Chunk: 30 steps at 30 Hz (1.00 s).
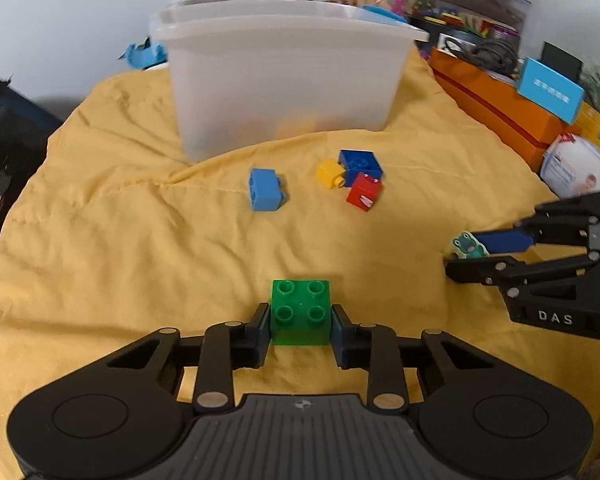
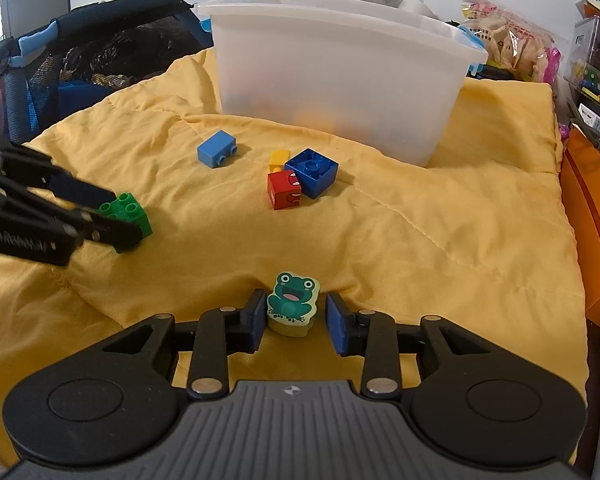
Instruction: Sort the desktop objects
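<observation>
My left gripper [image 1: 300, 320] is shut on a green four-stud brick [image 1: 300, 308] that sits low on the yellow cloth [image 1: 140, 240]. It shows again at the left of the right wrist view as the green brick [image 2: 130, 212]. My right gripper [image 2: 294, 312] is shut on a small frog-picture block [image 2: 292, 300], seen from the side as the frog block [image 1: 466, 244]. A light blue brick [image 1: 265, 189], a yellow brick [image 1: 330, 173], a dark blue brick [image 1: 360, 163] and a red brick [image 1: 364, 192] lie loose in front of the translucent white bin [image 1: 284, 80].
An orange box [image 1: 500, 108] and stacked clutter line the right edge of the cloth. A dark mesh bag [image 2: 80, 52] sits off the far left. Packets and toy boxes stand behind the bin. Open yellow cloth lies between both grippers and the loose bricks.
</observation>
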{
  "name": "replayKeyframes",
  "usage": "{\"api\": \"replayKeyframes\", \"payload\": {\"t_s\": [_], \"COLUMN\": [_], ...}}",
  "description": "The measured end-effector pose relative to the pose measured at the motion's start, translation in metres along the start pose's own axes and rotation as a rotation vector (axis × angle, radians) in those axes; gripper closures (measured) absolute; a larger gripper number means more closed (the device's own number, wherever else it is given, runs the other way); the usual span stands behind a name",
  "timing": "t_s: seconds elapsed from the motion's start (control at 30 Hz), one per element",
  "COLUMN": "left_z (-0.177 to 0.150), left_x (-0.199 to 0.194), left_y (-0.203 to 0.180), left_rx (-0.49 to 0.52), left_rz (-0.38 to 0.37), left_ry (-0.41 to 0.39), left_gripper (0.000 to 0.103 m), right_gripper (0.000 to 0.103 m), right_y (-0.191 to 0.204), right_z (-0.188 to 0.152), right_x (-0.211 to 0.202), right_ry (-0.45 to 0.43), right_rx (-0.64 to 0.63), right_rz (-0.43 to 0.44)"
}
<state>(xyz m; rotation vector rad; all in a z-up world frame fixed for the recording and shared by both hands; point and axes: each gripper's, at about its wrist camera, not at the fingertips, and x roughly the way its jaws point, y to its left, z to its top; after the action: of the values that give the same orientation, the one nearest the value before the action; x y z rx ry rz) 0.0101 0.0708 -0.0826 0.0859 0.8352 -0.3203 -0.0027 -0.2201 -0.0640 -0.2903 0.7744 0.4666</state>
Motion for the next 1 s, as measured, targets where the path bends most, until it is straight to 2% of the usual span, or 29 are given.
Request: {"api": "replayKeyframes", "payload": {"t_s": [0.13,0.33,0.53,0.73,0.83,0.9,1.0], "left_z": [0.008,0.042,0.098,0.168,0.198,0.215,0.228], "left_x": [-0.01,-0.046,-0.068,-0.071,-0.06,-0.043,0.002], "left_y": [0.007,0.015,0.027,0.041,0.051,0.059,0.067], "left_rx": [-0.052,-0.08,-0.055,-0.032,-0.045,-0.059,-0.062], "left_rz": [-0.03,-0.043,-0.032,0.01,0.021,0.042,0.11], "left_ry": [-0.027,-0.17,-0.308,-0.454,-0.478,-0.465,-0.376], "left_gripper": [0.069,0.069,0.069,0.069,0.069,0.069,0.069], "right_gripper": [0.073,0.073,0.073,0.073,0.073,0.073,0.073], "right_y": [0.004,0.0,-0.012,-0.029,-0.038,-0.042,-0.05], "right_z": [0.001,0.012,0.051,0.119,0.155,0.177,0.199], "right_x": [-0.002,-0.012,-0.037,-0.041,-0.032,-0.022,0.002], "right_ry": [0.0,-0.036,-0.163,-0.326,-0.384,-0.4,-0.371], "right_rx": [-0.023,0.007,0.021,0.009,0.033,0.047,0.089], "right_rz": [0.007,0.019,-0.011,-0.047,-0.062,-0.073,-0.067]}}
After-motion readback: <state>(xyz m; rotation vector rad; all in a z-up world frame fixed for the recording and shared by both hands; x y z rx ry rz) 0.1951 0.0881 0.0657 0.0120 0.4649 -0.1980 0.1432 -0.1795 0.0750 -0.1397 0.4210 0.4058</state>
